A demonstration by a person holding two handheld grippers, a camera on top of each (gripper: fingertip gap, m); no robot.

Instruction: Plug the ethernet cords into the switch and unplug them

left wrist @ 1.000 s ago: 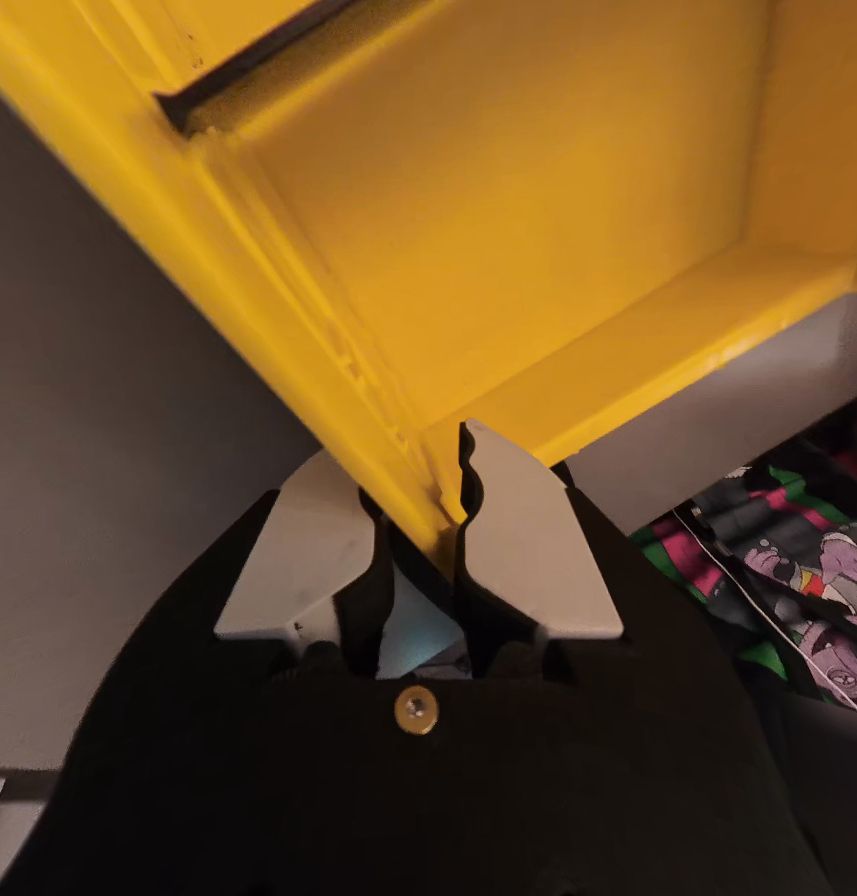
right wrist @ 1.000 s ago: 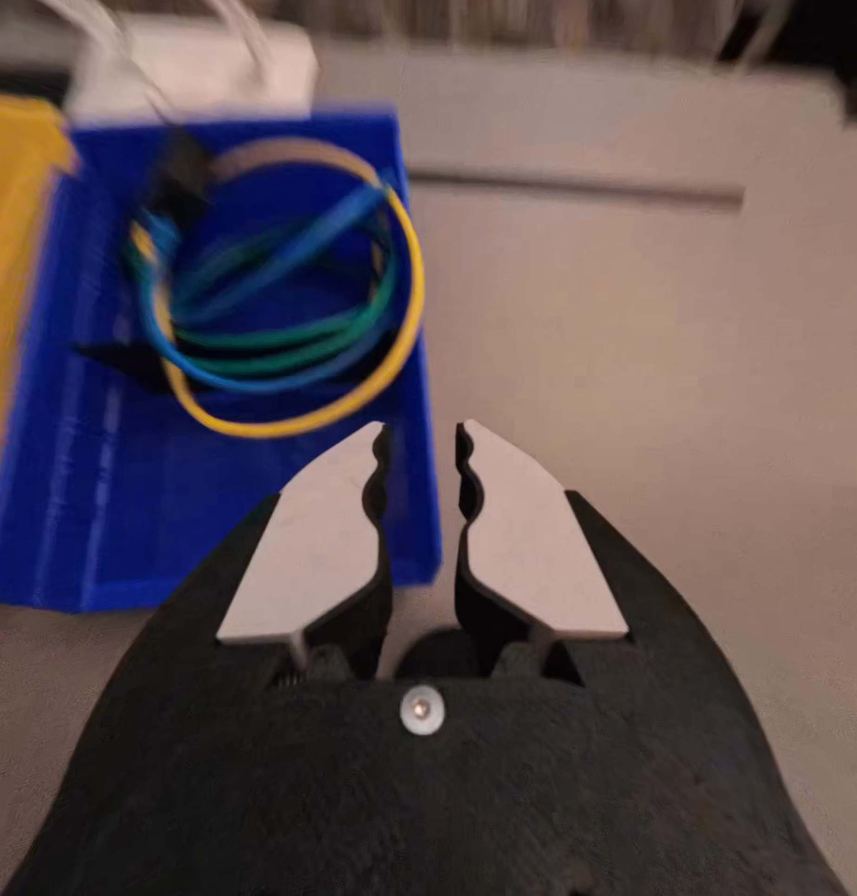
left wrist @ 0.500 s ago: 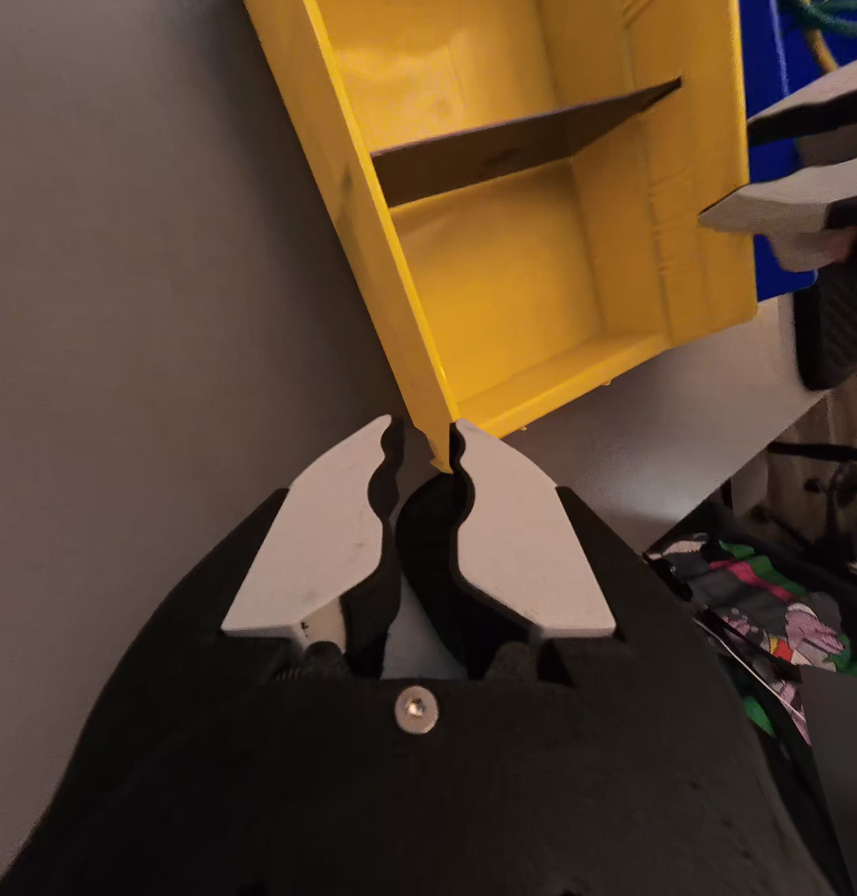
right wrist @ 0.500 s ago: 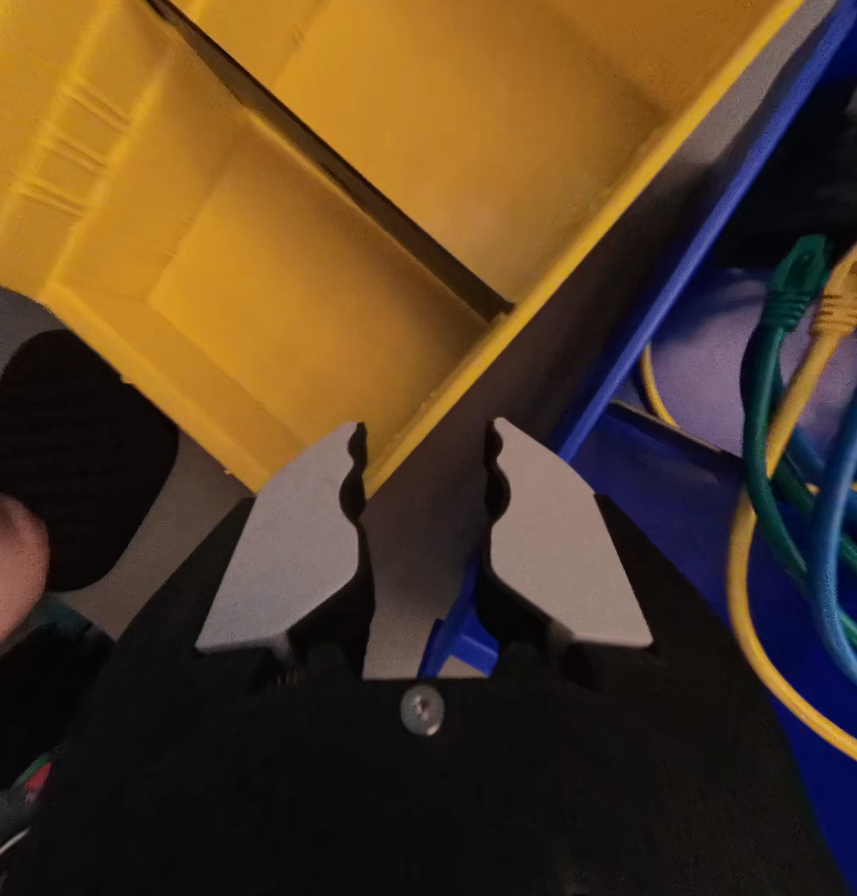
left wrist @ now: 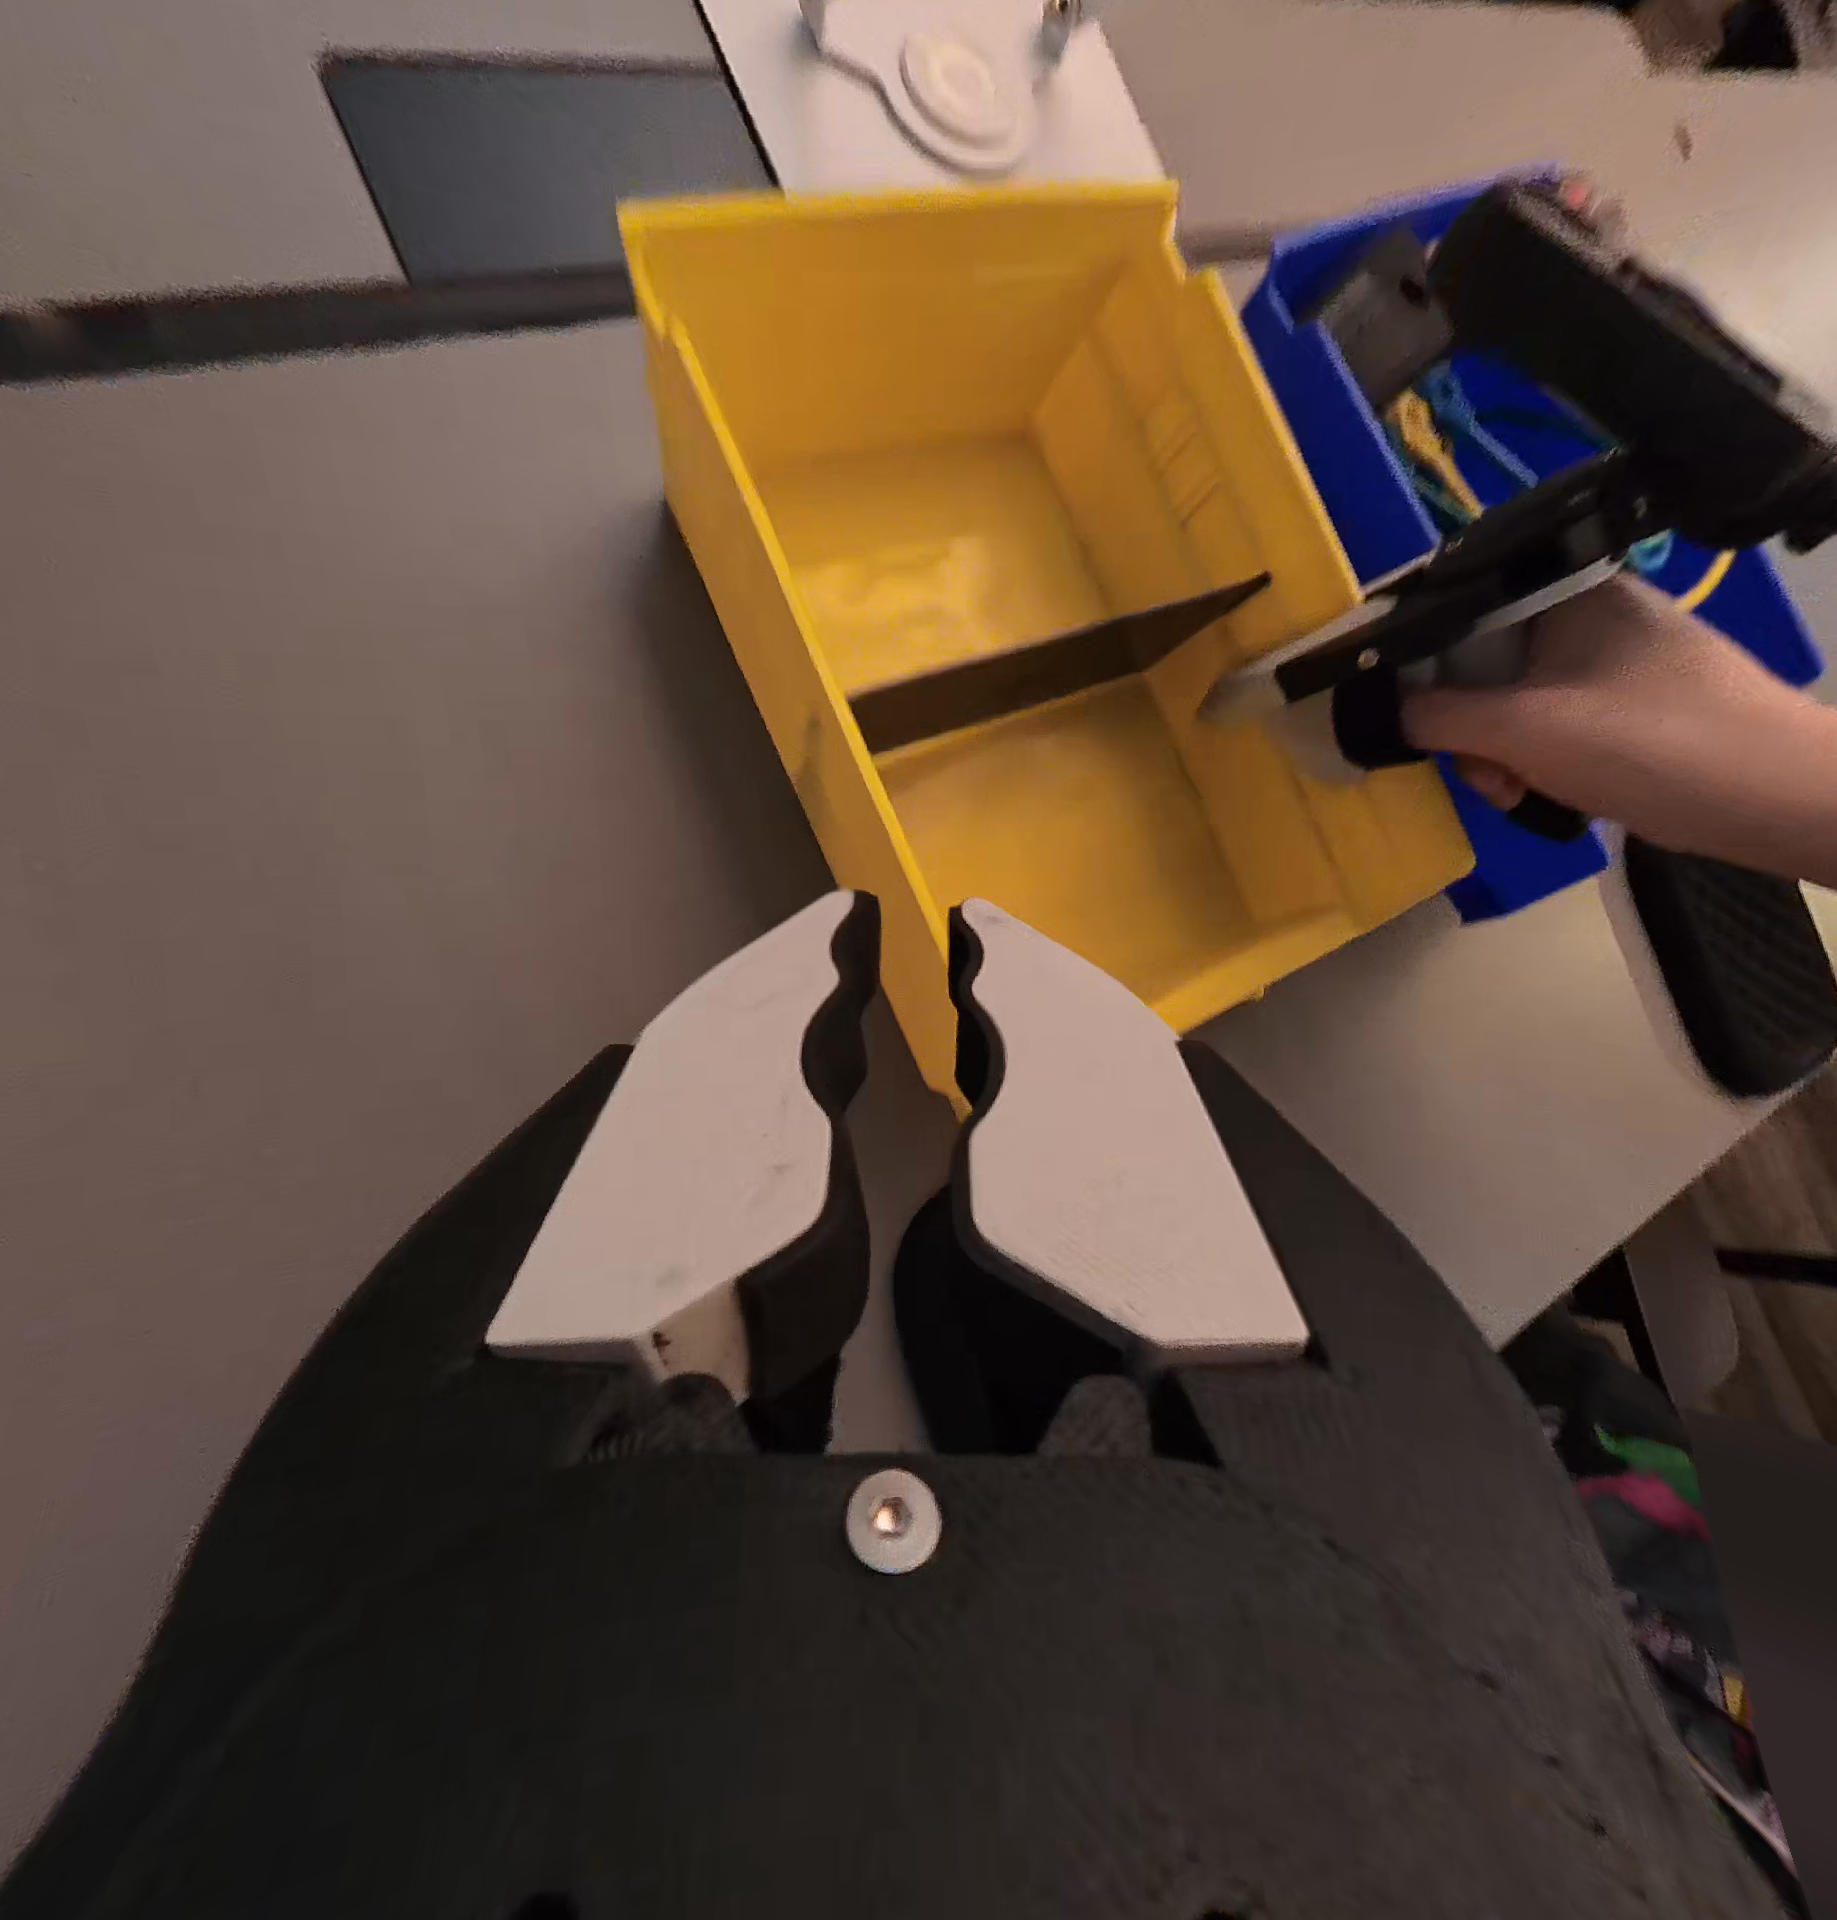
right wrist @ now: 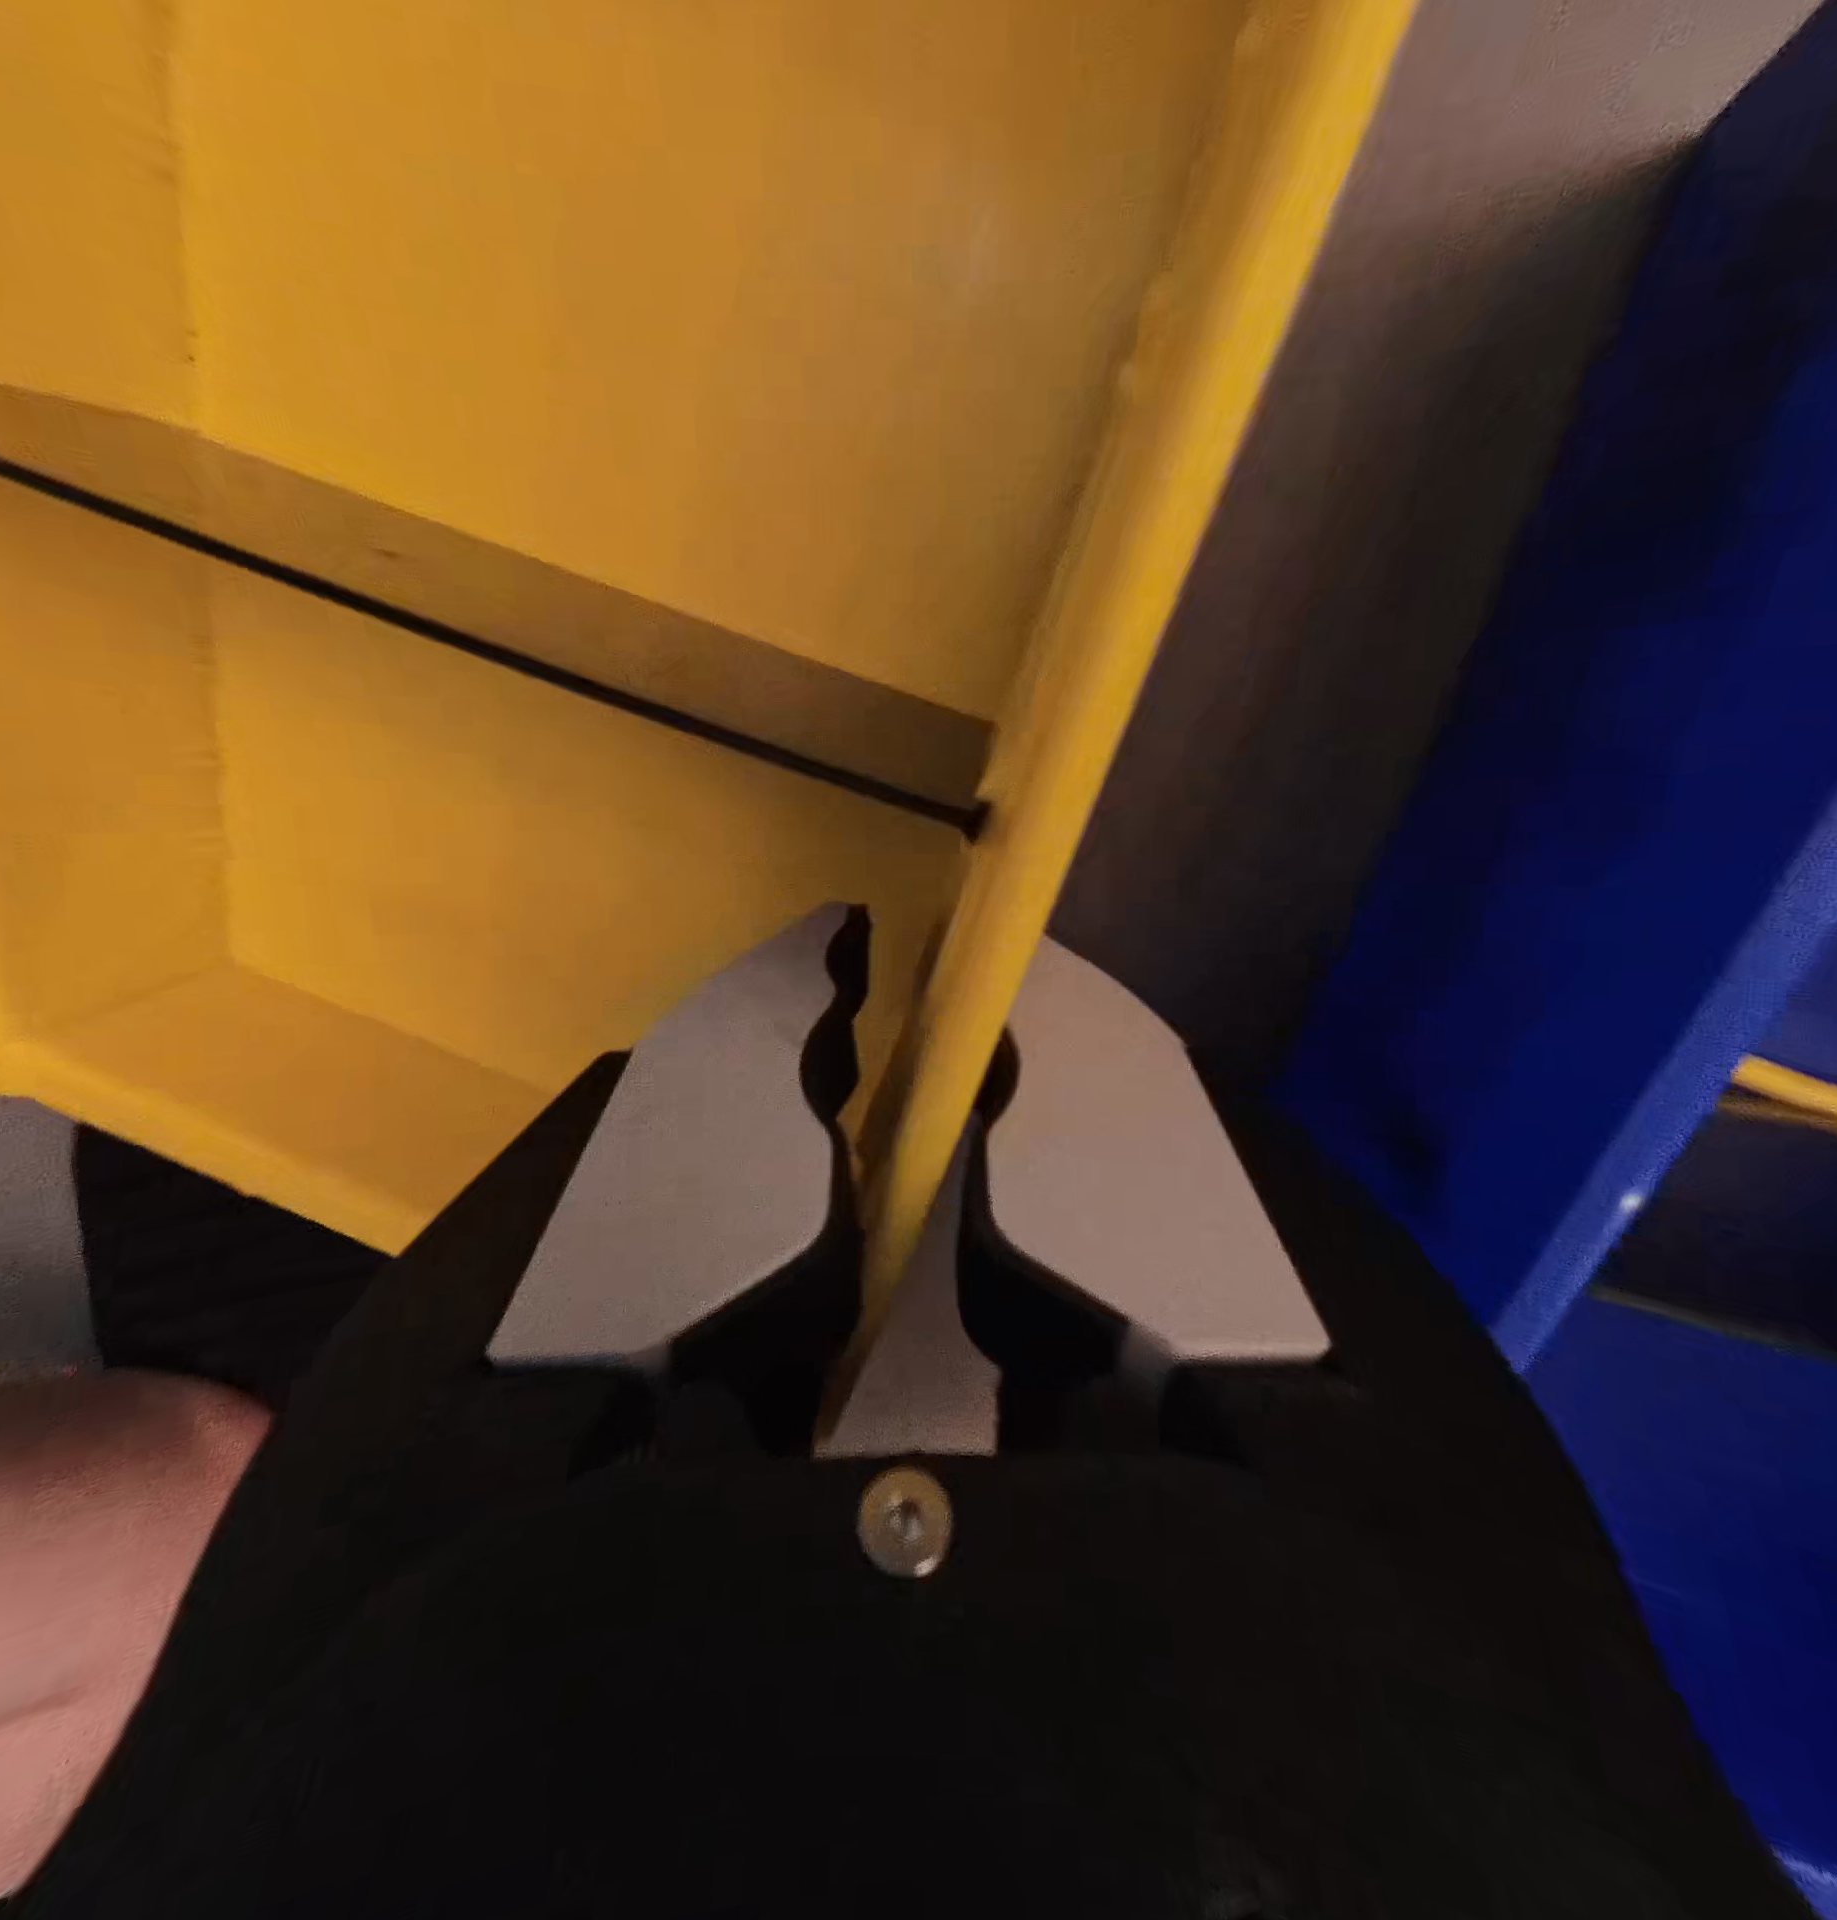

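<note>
An empty yellow bin with a black divider stands on the grey table. My left gripper is shut on the bin's left wall near its front corner. My right gripper is shut on the bin's right wall; it also shows in the left wrist view, held by a hand. Behind it a blue bin holds coiled ethernet cords and a dark grey boxy thing. The blue bin sits right beside the yellow one.
A white plate-like fixture is behind the yellow bin and a dark rectangle lies at the back left. The table edge runs at the right, with colourful fabric below it. The gap from one gripper's tips to the other's is roughly 25 cm. From my right tips it is roughly 35 cm to the white plate-like fixture; from my left, 50 cm.
My right gripper came from over the blue bin to the yellow bin's right wall and closed on it. My left gripper narrowed onto the left wall, and its view has drawn back.
</note>
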